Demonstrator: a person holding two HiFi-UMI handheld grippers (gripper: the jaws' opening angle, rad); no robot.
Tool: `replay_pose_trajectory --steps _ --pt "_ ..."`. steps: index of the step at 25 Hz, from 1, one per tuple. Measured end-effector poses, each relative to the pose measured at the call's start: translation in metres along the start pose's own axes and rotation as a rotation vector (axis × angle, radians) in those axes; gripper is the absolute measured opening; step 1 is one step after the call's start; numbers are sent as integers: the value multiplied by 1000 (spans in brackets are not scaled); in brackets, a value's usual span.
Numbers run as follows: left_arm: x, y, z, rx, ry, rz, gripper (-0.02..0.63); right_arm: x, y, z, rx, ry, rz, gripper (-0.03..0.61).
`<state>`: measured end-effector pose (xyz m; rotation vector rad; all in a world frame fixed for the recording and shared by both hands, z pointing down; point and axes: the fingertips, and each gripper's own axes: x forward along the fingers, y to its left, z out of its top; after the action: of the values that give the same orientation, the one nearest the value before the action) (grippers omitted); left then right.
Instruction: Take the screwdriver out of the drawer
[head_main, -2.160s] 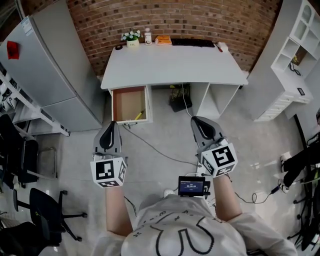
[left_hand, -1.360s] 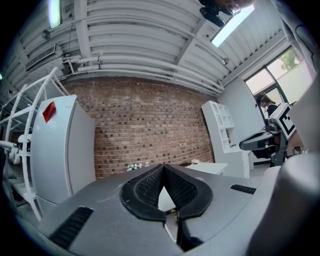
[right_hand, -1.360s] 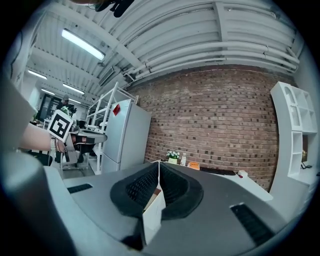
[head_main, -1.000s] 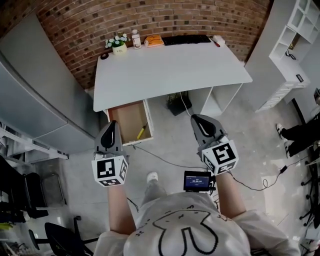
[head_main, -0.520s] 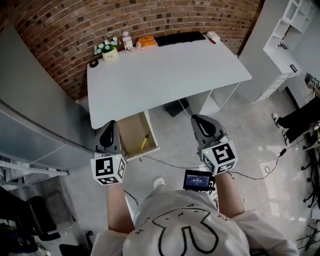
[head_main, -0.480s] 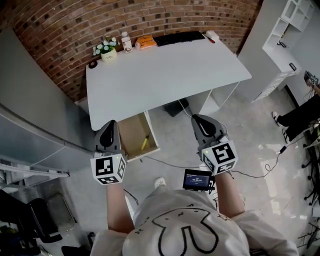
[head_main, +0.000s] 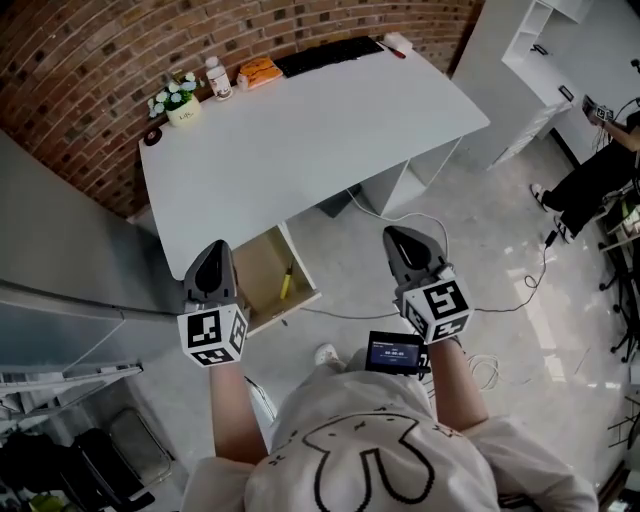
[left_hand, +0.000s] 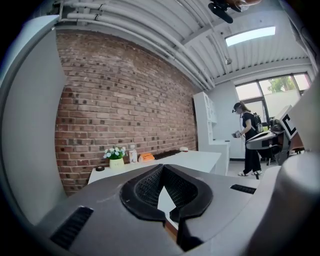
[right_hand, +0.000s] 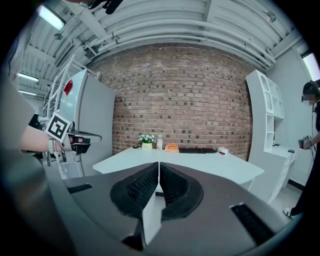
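**Left gripper** (head_main: 213, 250), grey, two-jawed, with a black-and-white marker cube: held in the air just left of the drawer. Its jaws are seen pressed together at the tips (left_hand: 161, 168), and nothing is gripped.

**Right gripper** (head_main: 398, 238), of the same make: held above the grey floor, well apart from the drawer. Its jaws are closed to a thin slit (right_hand: 158, 165), and nothing is held.

**Open, wood-lined drawer** (head_main: 254, 272): pulled out from under the flat white desk (head_main: 300, 130), at its left end.

**Slim yellow-handled screwdriver** (head_main: 285, 283): laid inside the drawer along its right wall, and touched by neither gripper.

**Pot of white flowers** (head_main: 172, 100) and **long black keyboard** (head_main: 330, 55): set along the desk's far edge, against the red brick wall (head_main: 150, 40).
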<state>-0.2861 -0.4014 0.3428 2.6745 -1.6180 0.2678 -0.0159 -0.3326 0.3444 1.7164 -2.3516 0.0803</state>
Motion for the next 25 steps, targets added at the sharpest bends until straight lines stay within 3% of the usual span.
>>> replay_pose_trajectory --steps 16,25 --pt "57 -45 -44 -40 141 -16 12 22 -71 -50 59 101 38 21" --pt "64 -62 -119 -44 280 -104 12 37 -59 -117 134 209 27 21"
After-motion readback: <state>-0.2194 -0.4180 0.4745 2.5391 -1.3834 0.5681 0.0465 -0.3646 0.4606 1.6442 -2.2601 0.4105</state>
